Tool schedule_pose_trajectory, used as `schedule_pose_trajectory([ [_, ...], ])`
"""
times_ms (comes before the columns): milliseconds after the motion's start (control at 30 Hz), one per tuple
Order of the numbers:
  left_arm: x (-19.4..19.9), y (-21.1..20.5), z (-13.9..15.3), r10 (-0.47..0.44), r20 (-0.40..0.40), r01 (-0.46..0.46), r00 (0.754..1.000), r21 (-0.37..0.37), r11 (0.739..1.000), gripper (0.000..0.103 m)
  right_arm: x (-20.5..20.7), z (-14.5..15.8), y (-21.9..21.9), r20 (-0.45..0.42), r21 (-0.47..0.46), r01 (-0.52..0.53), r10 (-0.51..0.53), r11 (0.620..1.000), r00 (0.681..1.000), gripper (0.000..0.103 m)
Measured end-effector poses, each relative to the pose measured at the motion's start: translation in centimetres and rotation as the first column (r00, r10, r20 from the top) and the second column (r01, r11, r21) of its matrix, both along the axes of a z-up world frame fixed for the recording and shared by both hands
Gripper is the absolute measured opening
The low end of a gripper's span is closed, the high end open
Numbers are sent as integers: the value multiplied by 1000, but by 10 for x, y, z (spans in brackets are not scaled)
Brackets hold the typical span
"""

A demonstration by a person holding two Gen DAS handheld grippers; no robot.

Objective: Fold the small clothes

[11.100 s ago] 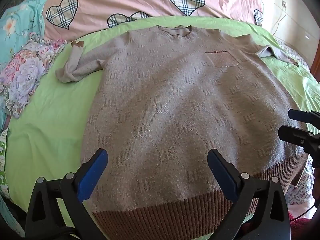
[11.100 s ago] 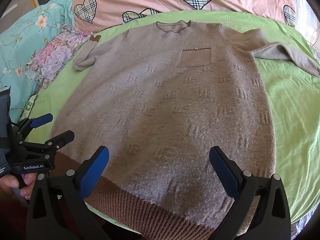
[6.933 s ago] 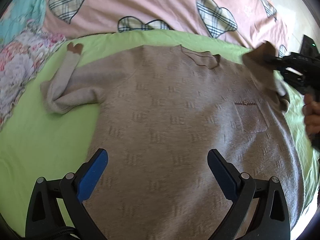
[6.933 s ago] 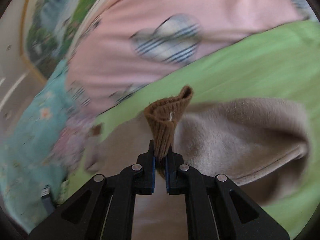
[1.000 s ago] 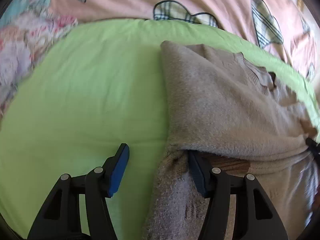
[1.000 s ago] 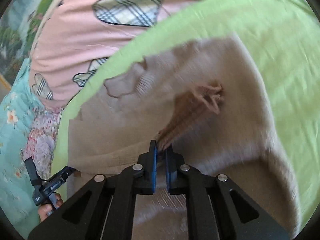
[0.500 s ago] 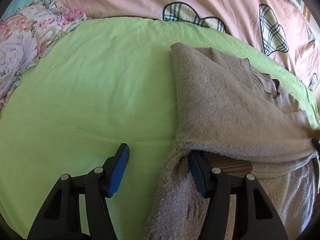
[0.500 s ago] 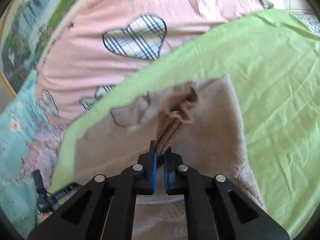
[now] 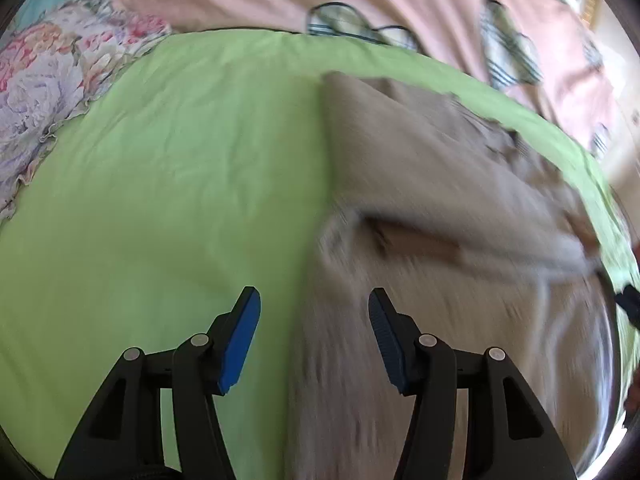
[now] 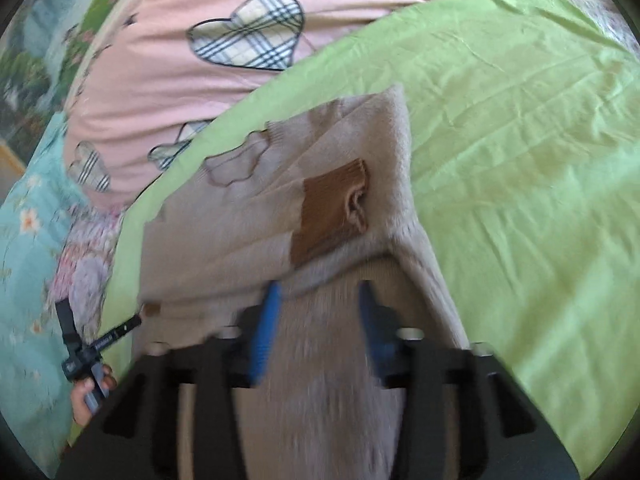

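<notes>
A beige knit sweater (image 9: 420, 184) lies on a green sheet (image 9: 180, 184), both sleeves folded across its chest. In the right wrist view the sweater (image 10: 248, 240) shows a brown ribbed cuff (image 10: 332, 208) lying flat on the folded sleeves. My left gripper (image 9: 314, 336) is open and empty, hovering over the sweater's left edge. My right gripper (image 10: 318, 320) is open and empty, just above the sweater's body below the cuff. The left gripper also shows in the right wrist view (image 10: 100, 344) at the sweater's far side.
A pink quilt with plaid hearts (image 10: 248, 36) lies beyond the sheet. A floral cloth (image 9: 52, 72) and a teal floral cover (image 10: 24, 240) lie at the left. Bare green sheet (image 10: 520, 160) spreads to the right of the sweater.
My right gripper has opened and let go of the brown cuff, which now lies flat on the sweater. My left gripper has drawn back from under the folded sleeve.
</notes>
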State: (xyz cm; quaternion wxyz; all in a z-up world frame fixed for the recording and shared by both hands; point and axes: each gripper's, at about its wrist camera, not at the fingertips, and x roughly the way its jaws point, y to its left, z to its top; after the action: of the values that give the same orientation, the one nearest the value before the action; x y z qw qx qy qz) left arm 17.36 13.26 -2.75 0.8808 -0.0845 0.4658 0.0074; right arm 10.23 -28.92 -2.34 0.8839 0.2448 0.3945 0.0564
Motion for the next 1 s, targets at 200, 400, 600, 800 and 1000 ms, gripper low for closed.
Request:
schedule_pose_trajectory([
  [200, -76, -3, 5, -135, 4, 135, 991, 4, 991, 58, -58, -1, 7, -13, -8, -90, 90, 996, 996, 51],
  [400, -149, 8, -11, -158, -49, 153, 986, -80, 985, 58, -114, -1, 4, -6, 0, -115, 115, 993, 993, 51],
  [600, -196, 11, -20, -165, -63, 154, 984, -152, 976, 56, -161, -8, -6, -2, 22, -155, 155, 988, 988, 51],
  [800, -216, 0, -23, -230, -65, 209, 971, -235, 949, 25, -194, -18, -22, -6, 42, -163, 164, 986, 987, 51],
  [1000, -224, 1, -31, -266, -82, 231, 960, -302, 925, 24, -219, -41, -21, -30, 90, -239, 242, 967, 970, 51],
])
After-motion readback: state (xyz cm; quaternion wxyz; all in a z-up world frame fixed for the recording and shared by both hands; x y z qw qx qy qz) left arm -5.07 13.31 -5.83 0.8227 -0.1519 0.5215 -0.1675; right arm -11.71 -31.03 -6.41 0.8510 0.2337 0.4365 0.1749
